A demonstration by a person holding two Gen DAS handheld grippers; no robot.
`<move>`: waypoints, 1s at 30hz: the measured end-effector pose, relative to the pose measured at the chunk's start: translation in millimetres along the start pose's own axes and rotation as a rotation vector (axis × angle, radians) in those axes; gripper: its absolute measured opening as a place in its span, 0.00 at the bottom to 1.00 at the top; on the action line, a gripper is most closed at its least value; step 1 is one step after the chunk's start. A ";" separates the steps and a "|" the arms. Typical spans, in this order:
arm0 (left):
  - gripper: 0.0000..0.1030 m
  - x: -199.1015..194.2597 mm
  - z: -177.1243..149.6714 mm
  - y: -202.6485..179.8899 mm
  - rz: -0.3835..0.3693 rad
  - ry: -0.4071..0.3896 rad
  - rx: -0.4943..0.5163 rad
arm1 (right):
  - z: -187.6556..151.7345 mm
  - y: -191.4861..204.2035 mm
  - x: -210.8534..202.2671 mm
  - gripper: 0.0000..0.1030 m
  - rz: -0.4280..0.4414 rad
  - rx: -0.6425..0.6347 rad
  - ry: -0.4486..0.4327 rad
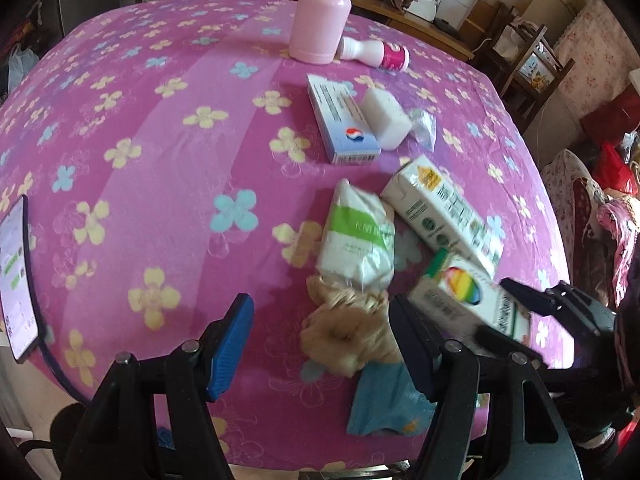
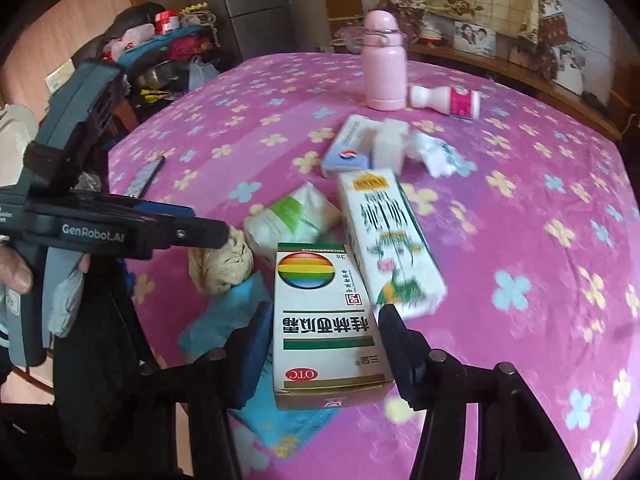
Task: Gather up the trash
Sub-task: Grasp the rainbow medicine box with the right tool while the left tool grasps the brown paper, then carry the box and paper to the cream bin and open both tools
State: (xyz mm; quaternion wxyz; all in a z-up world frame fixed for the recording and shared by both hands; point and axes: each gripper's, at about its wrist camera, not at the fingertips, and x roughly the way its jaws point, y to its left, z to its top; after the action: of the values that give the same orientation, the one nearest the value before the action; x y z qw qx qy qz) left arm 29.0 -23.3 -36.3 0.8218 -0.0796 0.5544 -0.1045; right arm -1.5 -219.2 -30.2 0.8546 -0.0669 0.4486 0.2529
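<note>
A white medicine box with a rainbow disc (image 2: 326, 320) sits between the pads of my right gripper (image 2: 326, 354), which is shut on its two long sides. In the left wrist view the same box (image 1: 460, 294) hangs tilted in the right gripper (image 1: 506, 314). A crumpled beige paper ball (image 1: 352, 330) lies on the pink flowered cloth (image 1: 160, 160), between the blue pads of my left gripper (image 1: 320, 344), which is open and not touching it. The left gripper (image 2: 200, 224) hovers just over the ball (image 2: 222, 266). Under the ball lies a blue wrapper (image 1: 388, 404).
A green-and-white tissue pack (image 1: 358, 236), a milk carton (image 1: 444, 216), a blue box (image 1: 344, 120), a white block (image 1: 386, 118) and a clear wrapper (image 1: 424, 124) lie mid-table. Behind stand a pink flask (image 1: 322, 16) and a fallen small bottle (image 1: 376, 54). A phone (image 1: 18, 280) lies at the left edge.
</note>
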 end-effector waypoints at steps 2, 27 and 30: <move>0.69 1.4 -4.8 -0.5 -0.002 0.003 0.005 | -9.0 -6.1 -9.8 0.55 -0.048 0.002 -0.010; 0.27 -5.7 -21.9 -37.6 -0.093 -0.030 0.113 | -59.2 -86.0 -33.3 0.54 -0.228 0.314 0.033; 0.27 -20.4 -18.1 -53.5 -0.121 -0.061 0.145 | -60.9 -89.9 -47.6 0.54 -0.232 0.328 -0.001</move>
State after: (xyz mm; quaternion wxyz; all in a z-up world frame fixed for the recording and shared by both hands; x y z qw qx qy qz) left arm 0.3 -69.9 -11.6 0.8341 -0.0566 0.5142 -0.1914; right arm -24.3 -335.4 -38.1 0.8776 0.0222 0.4727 0.0763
